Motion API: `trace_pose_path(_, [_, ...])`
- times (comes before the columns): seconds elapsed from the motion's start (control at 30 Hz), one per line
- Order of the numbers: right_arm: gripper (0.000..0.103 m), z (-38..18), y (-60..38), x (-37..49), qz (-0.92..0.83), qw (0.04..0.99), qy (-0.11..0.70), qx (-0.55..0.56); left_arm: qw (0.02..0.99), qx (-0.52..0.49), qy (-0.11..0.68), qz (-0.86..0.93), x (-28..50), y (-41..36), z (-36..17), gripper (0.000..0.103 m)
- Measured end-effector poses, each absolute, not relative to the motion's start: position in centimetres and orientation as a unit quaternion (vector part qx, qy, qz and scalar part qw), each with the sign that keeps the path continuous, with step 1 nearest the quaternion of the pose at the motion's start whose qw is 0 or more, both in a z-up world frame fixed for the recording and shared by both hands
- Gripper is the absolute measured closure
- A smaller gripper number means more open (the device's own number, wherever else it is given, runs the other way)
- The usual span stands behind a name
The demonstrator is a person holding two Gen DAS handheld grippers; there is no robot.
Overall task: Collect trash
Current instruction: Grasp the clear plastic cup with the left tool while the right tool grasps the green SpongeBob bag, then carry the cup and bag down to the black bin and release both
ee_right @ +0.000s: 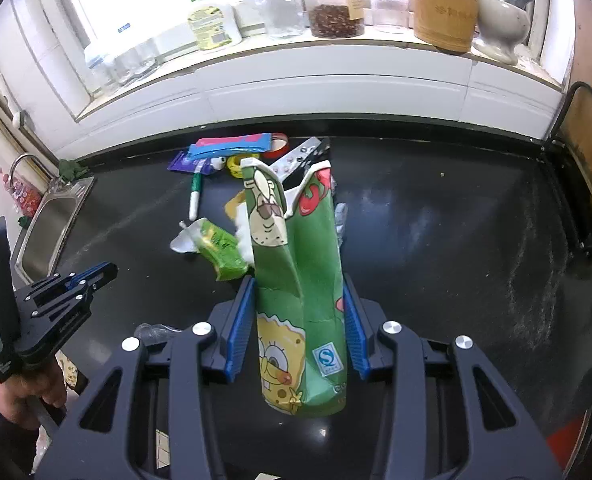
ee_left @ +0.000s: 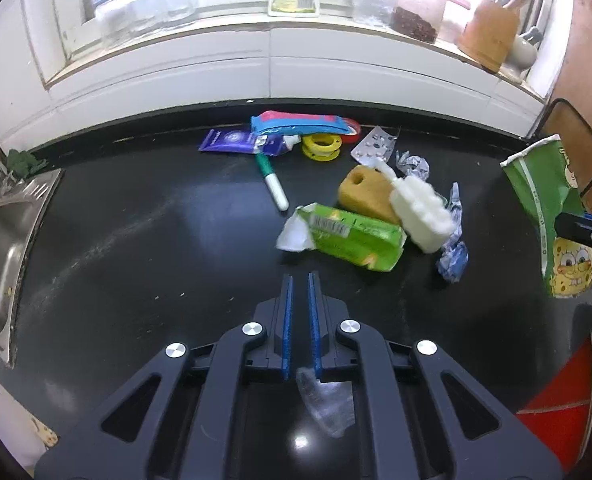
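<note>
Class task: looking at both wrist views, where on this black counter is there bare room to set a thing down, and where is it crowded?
Bare counter lies between the sink and the green wrapper; another patch runs right of the cartoon bag. Crowded: mid-back, around the marker and sponge.

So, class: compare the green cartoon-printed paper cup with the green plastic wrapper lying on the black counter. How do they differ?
The green cartoon-printed paper cup is off the counter, squeezed between the right gripper's jaws; the green plastic wrapper lies loose on the black counter.
The cup stands tall with an open mouth; the wrapper lies flat with a torn white end.
The cup carries cartoon figures; the wrapper a barcode.
Both are green and crumpled.
</note>
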State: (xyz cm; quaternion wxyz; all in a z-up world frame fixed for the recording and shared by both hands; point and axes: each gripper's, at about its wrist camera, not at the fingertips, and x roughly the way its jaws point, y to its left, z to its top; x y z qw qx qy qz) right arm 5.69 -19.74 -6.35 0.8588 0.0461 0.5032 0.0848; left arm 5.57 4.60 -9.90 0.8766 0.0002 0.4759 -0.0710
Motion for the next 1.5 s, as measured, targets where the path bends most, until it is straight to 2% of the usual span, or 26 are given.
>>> trace_pose_path(0.03, [0.061,-6.3,-19.6,5.3,0.085,0.859,0.503,0.048,0.873,-0.008,0.479,-0.089,5.1,5.3,-10.2,0.087])
trace_pose_path(0.07, [0.061,-6.4,-19.5,5.0,0.083,0.858,0.505,0.051,0.868,-0.006,0.488,-0.097,4.6,5.7,-10.7,0.051])
trace_pose_path(0.1, [0.061,-6.4,-19.6,4.6,0.081,0.857,0.506,0.055,0.864,0.003,0.495,-0.094,4.2,6.0,-11.1,0.005])
trace_pose_path(0.3, [0.060,-7.6,-21.1,2.9,0.063,0.849,0.521,0.067,0.852,-0.011,0.504,-0.142,0.4,5.2,-14.0,0.007])
trace_pose_path(0.5, [0.060,-8.3,-22.4,1.8,0.055,0.843,0.531,0.065,0.835,0.064,0.521,-0.168,0.4,-0.1,-20.4,0.007])
trace_pose_path(0.53, [0.060,-8.2,-22.5,1.7,0.056,0.843,0.531,0.061,0.835,0.074,0.516,-0.176,0.4,-0.6,-21.0,0.010])
trace_pose_path(0.57, [0.060,-8.1,-22.5,1.5,0.057,0.843,0.531,0.058,0.836,0.071,0.510,-0.187,0.4,-0.8,-21.0,0.021])
trace_pose_path(0.63, [0.060,-8.1,-22.6,1.3,0.058,0.843,0.532,0.054,0.839,0.054,0.505,-0.197,0.6,-1.0,-20.5,0.025])
trace_pose_path(0.67, [0.060,-8.0,-22.6,1.2,0.060,0.844,0.531,0.053,0.840,0.047,0.502,-0.199,0.6,-1.0,-20.0,0.038])
trace_pose_path(0.7, [0.060,-8.0,-22.6,1.0,0.061,0.844,0.531,0.052,0.842,0.040,0.501,-0.198,0.7,-0.9,-19.4,0.045])
trace_pose_path(0.8, [0.060,-8.2,-22.5,1.0,0.066,0.843,0.532,0.054,0.846,0.022,0.495,-0.196,0.8,-0.8,-17.9,0.049])
trace_pose_path(1.17, [0.060,-7.7,-16.8,2.8,0.119,0.842,0.525,0.031,0.871,0.001,0.468,-0.151,0.0,2.7,-12.9,0.050])
trace_pose_path(1.5, [0.060,-6.9,-0.2,4.0,0.286,0.811,0.510,-0.036,0.894,-0.063,0.441,0.037,-6.7,17.1,-8.9,0.049])
